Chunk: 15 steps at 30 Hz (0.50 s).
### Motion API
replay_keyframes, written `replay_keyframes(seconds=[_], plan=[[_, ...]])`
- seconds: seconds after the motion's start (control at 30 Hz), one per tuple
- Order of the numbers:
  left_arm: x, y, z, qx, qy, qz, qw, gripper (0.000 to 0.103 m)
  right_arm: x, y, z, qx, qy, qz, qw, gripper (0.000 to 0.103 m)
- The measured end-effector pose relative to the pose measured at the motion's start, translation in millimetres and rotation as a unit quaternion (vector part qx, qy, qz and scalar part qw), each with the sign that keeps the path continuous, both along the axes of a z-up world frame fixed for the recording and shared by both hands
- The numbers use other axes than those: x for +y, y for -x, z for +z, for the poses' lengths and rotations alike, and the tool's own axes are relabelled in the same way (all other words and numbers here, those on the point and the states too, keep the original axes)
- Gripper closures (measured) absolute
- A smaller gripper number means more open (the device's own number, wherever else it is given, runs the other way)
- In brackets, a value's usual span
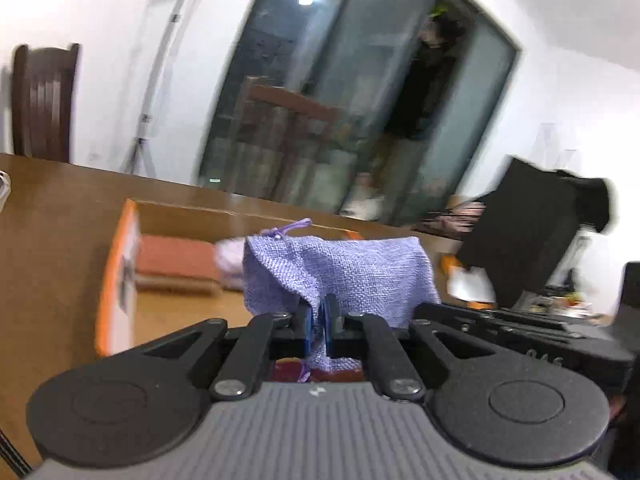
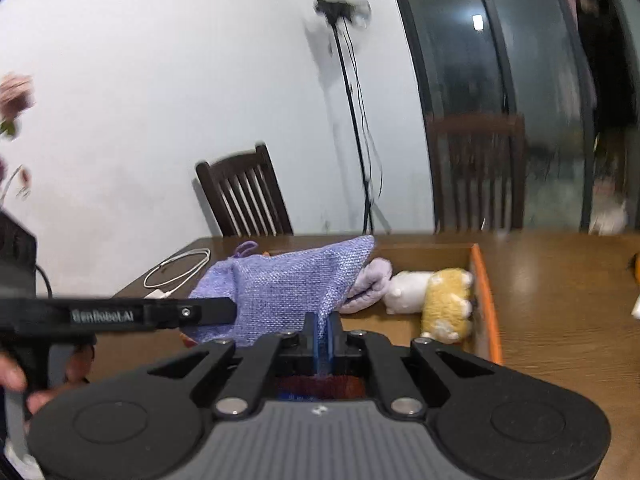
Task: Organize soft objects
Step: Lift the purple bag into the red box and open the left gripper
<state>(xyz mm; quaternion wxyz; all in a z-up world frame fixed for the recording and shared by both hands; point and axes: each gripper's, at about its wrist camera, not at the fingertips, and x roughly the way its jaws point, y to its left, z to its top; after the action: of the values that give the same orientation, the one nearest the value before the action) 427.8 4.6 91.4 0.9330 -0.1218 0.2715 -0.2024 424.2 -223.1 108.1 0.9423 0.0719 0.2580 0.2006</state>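
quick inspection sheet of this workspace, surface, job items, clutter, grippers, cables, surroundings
Surface: brown wooden table, with an open cardboard box edged in orange on it.
Job's things: purple woven pouch held up over the box; inside the box a lilac plush, a white plush, a yellow plush and folded reddish cloth.
Clutter: black item at the table's far end; too blurred to name.
Grippers: left gripper and right gripper each pinch the pouch.
Cables: white coiled cable on the table.
Surroundings: dark wooden chair, white wall, glass door, stand with cords.
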Motion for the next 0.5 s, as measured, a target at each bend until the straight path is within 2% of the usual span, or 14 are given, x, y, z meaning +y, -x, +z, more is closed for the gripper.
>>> replay_keyframes(seconds=[0.1, 0.17, 0.23, 0.3, 0.33, 0.37, 0.47, 0.5], plan=[[11.8, -33.5, -14.1, 0.032, -0.016, 0.022, 0.9991, 0.096, 19.8, -47.3, -10.1, 0.038, 0.004, 0.009, 0.999, 0.099], [17.6, -51.8, -23.6, 0.037, -0.048, 0.034, 0.9976, 0.096, 35.3, -69.8, -19.2, 0.061, 0.01, 0.019, 0.998, 0.099], [23.2, -72.3, -34.7, 0.063, -0.084, 0.045, 0.9934, 0.094, 55.3, -92.6, -31.6, 0.079, 0.036, 0.022, 0.996, 0.099], [27.9, -83.4, -40.7, 0.085, -0.118, 0.05, 0.9882, 0.081, 70.7, -112.6, -45.2, 0.107, 0.051, 0.024, 0.993, 0.098], [31.5, -82.1, -41.4, 0.078, -0.124, 0.061, 0.9873, 0.06, 78.6, -120.2, -52.0, 0.12, 0.061, 0.03, 0.99, 0.096], [36.3, -78.9, -40.7, 0.065, -0.12, 0.069, 0.9882, 0.048, 84.9, -124.7, -57.7, 0.124, 0.066, 0.034, 0.989, 0.093], [50.8, -67.8, -34.2, 0.039, -0.105, 0.077, 0.9907, 0.048, 93.8, -127.4, -72.1, 0.136, 0.071, 0.032, 0.988, 0.078], [54.7, -64.4, -31.0, 0.038, -0.097, 0.079, 0.9914, 0.047, 94.2, -126.3, -76.0, 0.141, 0.064, 0.038, 0.987, 0.064]])
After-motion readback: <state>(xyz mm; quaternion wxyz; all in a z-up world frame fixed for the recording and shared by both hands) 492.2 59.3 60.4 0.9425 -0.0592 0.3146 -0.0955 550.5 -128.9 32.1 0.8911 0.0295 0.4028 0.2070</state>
